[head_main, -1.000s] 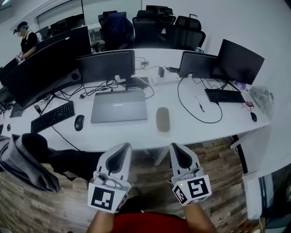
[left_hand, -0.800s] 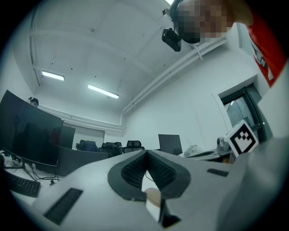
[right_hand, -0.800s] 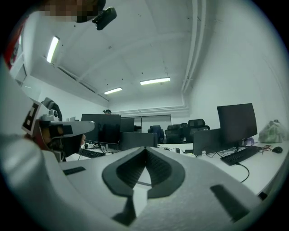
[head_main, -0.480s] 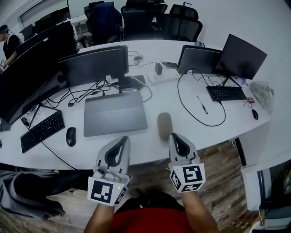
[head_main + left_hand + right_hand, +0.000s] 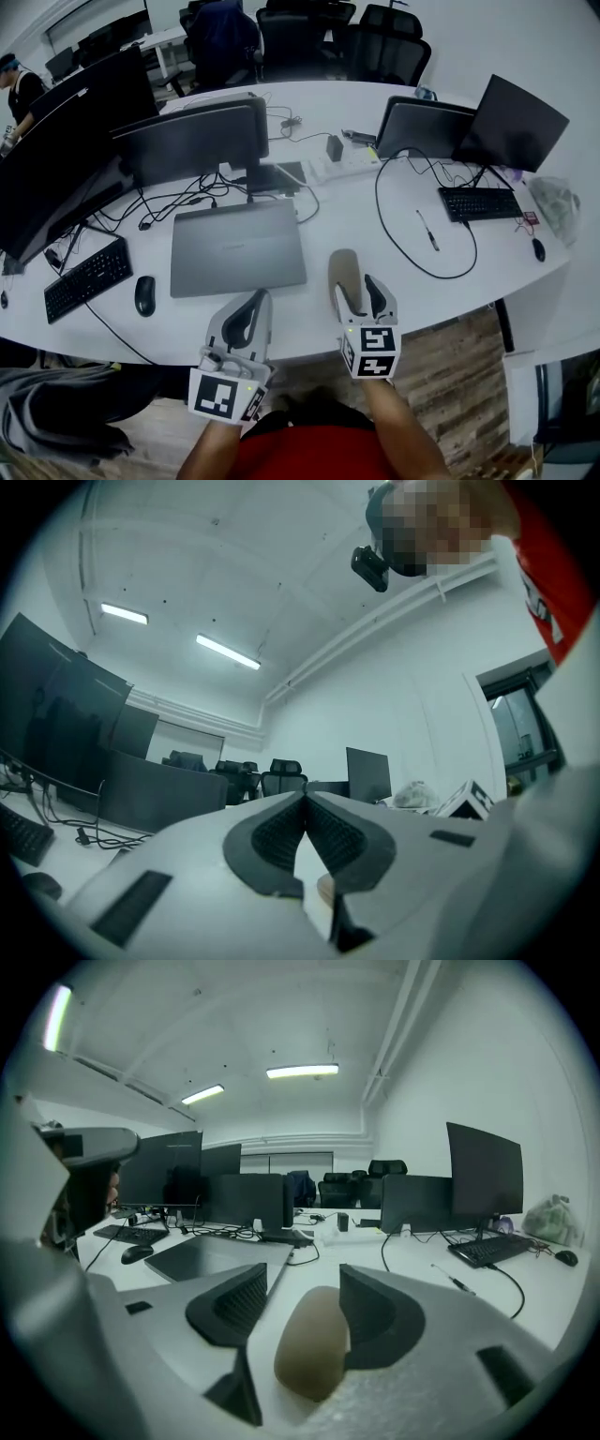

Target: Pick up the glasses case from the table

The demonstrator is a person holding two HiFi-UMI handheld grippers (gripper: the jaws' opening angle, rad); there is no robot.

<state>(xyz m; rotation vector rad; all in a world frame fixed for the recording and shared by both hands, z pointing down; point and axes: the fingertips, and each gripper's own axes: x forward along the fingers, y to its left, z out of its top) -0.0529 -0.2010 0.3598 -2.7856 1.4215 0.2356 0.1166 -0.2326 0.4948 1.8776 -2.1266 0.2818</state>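
The glasses case is a tan oval pouch lying on the white table, just right of a closed grey laptop. My right gripper reaches over the table's front edge. Its jaws are opening and stand either side of the case's near end. In the right gripper view the case lies between the dark pads, with a gap on the left side. My left gripper hovers at the table edge below the laptop, and in the left gripper view it is shut and empty.
A black mouse and a keyboard lie left of the laptop. Monitors, cables and a power strip fill the back. A pen and a looping black cable lie right of the case. A person stands far left.
Both grippers have moved forward from below the table to its front edge. The right gripper's jaws have gone from shut to parted and now straddle the case's near end.
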